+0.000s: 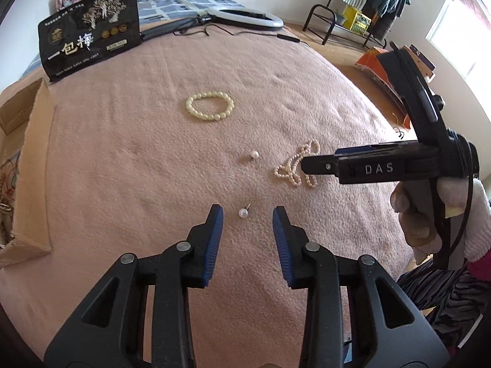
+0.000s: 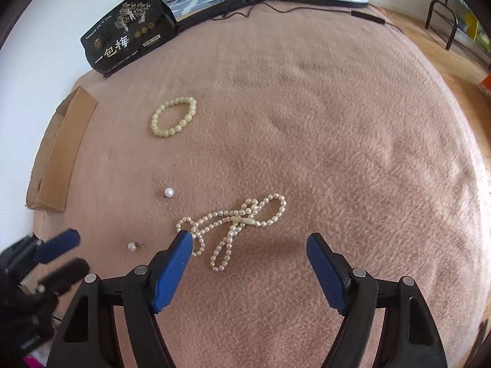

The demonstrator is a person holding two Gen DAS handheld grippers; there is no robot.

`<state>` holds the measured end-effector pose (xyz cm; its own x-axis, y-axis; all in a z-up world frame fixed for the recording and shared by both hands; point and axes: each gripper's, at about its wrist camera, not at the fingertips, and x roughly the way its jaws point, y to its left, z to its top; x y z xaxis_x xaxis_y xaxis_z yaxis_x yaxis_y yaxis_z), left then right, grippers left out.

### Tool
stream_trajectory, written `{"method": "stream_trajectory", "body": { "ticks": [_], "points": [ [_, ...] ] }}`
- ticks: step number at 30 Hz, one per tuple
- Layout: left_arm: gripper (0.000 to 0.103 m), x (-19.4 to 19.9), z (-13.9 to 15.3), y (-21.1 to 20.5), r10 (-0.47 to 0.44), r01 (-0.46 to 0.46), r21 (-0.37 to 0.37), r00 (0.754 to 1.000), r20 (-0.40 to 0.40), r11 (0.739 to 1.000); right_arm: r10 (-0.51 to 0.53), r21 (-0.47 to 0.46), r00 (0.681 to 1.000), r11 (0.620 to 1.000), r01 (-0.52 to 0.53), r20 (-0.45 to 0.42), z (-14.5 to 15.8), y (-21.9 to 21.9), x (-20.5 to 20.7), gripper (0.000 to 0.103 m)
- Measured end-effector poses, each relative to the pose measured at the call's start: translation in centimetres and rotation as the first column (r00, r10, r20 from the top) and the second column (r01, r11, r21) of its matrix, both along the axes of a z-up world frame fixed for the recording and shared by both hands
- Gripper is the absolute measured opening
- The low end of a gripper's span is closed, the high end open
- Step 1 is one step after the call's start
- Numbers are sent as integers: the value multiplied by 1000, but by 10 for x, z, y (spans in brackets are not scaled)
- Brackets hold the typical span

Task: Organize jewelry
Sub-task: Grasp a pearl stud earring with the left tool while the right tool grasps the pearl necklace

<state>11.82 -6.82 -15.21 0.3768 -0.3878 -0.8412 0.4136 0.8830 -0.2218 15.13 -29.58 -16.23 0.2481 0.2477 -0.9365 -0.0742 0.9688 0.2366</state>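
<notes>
Pearl stud earring (image 1: 243, 213) lies on the pink blanket (image 1: 138, 168), just ahead of the left gripper (image 1: 248, 211), in line with the gap between its blue fingers (image 1: 214, 217). Fingers apart, pads not touching the stud; nothing grasped.

Second pearl earring (image 1: 254, 154) farther out beyond those fingertips, well apart from the first.

Small-bead pearl necklace (image 2: 233, 227) in a loose tangle just ahead of the right gripper (image 2: 250, 240). Fingers spread wide, released; the left fingertip (image 2: 184, 239) overlaps the necklace's near strand, contact not certain.

Cream bead bracelet (image 1: 210, 105) farther out still, a closed ring lying flat.

Beyond: black printed pouch (image 1: 89, 30), ring light (image 1: 245, 18). Cardboard box (image 1: 24, 141) at the bed's left edge. Gloved hand (image 1: 429, 208) holds the right tool.
</notes>
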Motion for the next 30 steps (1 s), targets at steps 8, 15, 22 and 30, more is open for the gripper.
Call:
{"method": "stream_trajectory", "body": {
  "ticks": [8,15,22,30],
  "points": [
    [28,7,-19,-10,-19,20,20,999,-38,1000,45,-3,999,999,-45,-1,-7,17,6,76],
    [28,14,-35,-16,-26,28,46,998,-58,999,129,-90,991,988,-127,27,-11,38,8,75],
    [21,19,-45,-22,-32,36,69,998,-62,997,176,-135,984,976,-169,37,-15,43,14,72],
    [9,23,-49,-20,-20,25,81,998,-65,996,209,-184,977,963,-198,45,-16,46,16,56]
  ]
}}
